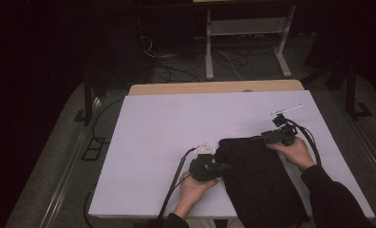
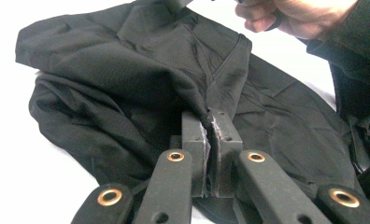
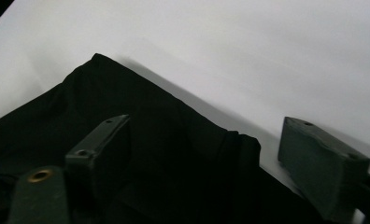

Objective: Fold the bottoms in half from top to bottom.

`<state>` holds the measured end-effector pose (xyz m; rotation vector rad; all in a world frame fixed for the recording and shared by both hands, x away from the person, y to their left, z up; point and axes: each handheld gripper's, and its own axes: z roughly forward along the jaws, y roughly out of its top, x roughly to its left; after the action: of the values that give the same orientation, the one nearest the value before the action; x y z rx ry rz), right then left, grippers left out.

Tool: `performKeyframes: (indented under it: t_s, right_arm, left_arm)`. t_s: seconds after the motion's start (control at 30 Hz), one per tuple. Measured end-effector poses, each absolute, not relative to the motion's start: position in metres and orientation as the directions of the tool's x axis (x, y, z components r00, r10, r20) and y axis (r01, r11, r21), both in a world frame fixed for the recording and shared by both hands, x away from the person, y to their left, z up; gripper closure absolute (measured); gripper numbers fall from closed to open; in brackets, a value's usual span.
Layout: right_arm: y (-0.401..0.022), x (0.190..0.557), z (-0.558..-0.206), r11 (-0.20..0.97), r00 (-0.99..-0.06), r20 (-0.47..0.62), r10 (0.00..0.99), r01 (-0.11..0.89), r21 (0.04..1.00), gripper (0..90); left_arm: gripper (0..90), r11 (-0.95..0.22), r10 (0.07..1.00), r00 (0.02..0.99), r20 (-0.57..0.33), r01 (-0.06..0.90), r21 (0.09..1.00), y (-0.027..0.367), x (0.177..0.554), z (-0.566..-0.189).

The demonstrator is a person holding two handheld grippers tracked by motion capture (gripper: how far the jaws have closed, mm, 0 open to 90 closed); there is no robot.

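High view – garment: my black cloth lies crumpled on the white table, at about 5 o'clock from the table's middle, its near end hanging over the near edge.
High view – left gripper: at the cloth's 9 o'clock edge, my left hand just behind it.
High view – right gripper: at the cloth's 1 o'clock corner, my right hand around its body.
Left gripper view – grip: my jaws stand pressed together on a raised fold of the cloth, a pinch of fabric squeezed between the pads; the right hand works at 1 o'clock.
Right gripper view – grip: my jaws stand wide apart, one over the cloth, the other over bare table at 3 o'clock; the folded hem corner lies between them, the pads not pressing it.
Handling: I judge it light, limp and thin; it will sag and slide, not hold shape.
Where to take hold: at the hem corner, where doubled fabric gives the pads more to bite.
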<state>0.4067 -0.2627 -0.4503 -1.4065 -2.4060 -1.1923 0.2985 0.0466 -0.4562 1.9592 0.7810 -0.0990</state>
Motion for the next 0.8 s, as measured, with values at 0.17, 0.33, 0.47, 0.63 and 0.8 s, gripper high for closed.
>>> performKeyframes:
  t_s: [0.17, 0.33, 0.47, 0.63, 0.8]
  right_arm:
    - [-0.259, 0.406, -0.451, 0.264, -0.577, 0.456, 0.677, 0.769, 0.582, 27.2]
    - [-0.255, 0.405, -0.451, 0.264, -0.582, 0.451, 0.676, 0.764, 0.589, 40.3]
    - [-0.252, 0.404, -0.452, 0.273, -0.580, 0.436, 0.689, 0.764, 0.584, 50.5]
    - [-0.251, 0.403, -0.452, 0.280, -0.581, 0.418, 0.698, 0.760, 0.587, 66.5]
    - [-0.251, 0.402, -0.450, 0.278, -0.586, 0.426, 0.689, 0.757, 0.591, 80.3]
  left_arm:
    - [85.0, -0.304, 0.479, 0.788, -0.386, 0.562, 0.769, 0.046, 0.299, -0.458]
    - [85.0, -0.307, 0.477, 0.790, -0.385, 0.560, 0.769, 0.046, 0.298, -0.458]
    - [85.0, -0.311, 0.477, 0.789, -0.388, 0.564, 0.765, 0.045, 0.298, -0.458]
    - [85.0, -0.311, 0.475, 0.790, -0.387, 0.562, 0.766, 0.045, 0.298, -0.458]
    - [85.0, -0.312, 0.475, 0.790, -0.388, 0.563, 0.765, 0.045, 0.298, -0.459]
